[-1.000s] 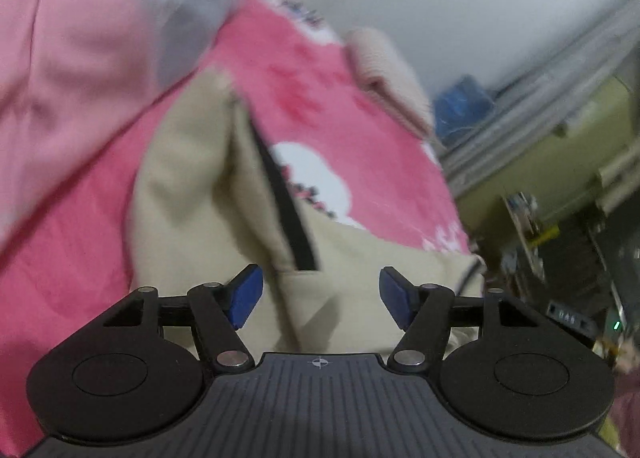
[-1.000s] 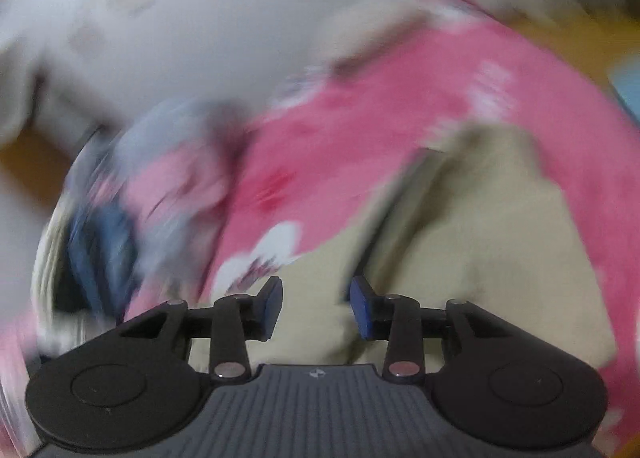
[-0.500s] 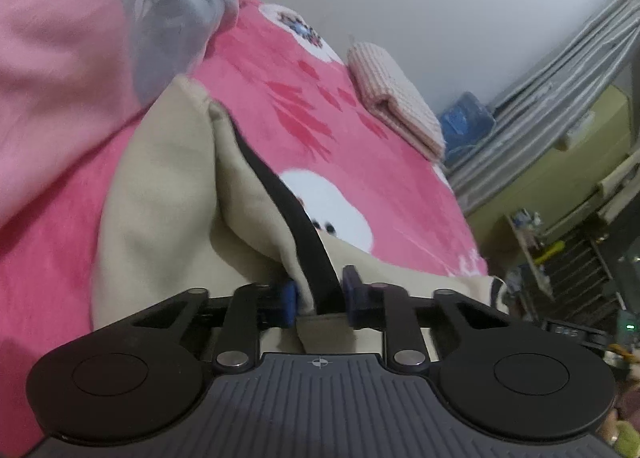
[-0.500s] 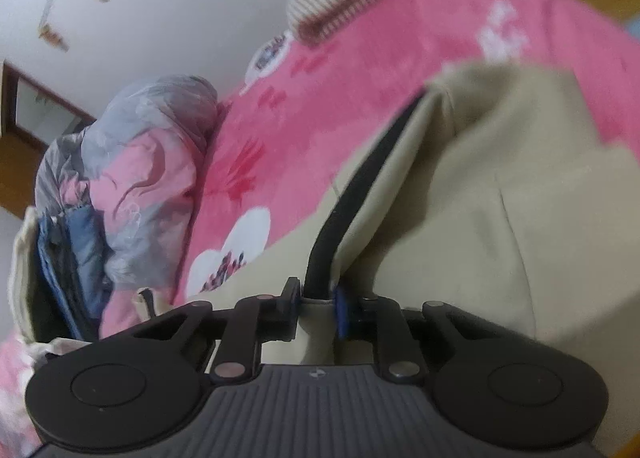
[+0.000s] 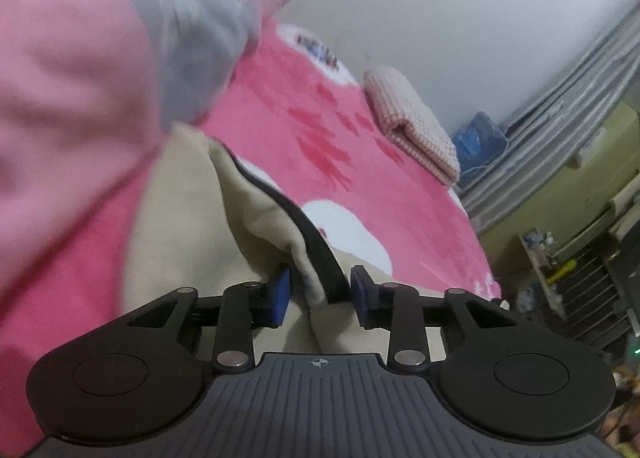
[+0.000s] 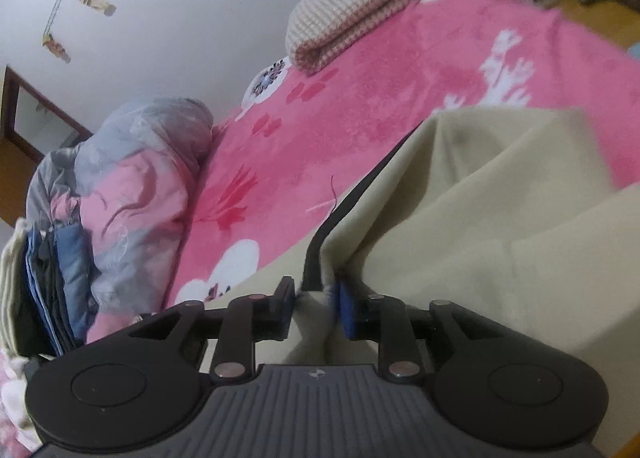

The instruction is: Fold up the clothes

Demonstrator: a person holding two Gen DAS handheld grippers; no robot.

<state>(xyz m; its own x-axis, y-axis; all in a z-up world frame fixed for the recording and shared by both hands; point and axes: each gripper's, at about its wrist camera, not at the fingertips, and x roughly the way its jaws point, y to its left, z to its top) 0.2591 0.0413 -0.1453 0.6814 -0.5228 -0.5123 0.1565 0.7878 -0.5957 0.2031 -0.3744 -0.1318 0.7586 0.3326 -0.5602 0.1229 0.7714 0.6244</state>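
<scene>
Pink blanket [image 5: 360,162] covers the bed under both grippers. Nearest, the left gripper [image 5: 320,292] has its jaws narrow and opening, a raised fold of the beige garment [image 5: 192,258] with its black band between them; the pads look just clear of it. The right gripper [image 6: 316,308] is likewise narrow and opening around another fold of that cloth. Farther off lie a crumpled pink-grey quilt [image 6: 132,194] and a folded checked blanket [image 6: 344,14] near the white wall [image 5: 460,18].
</scene>
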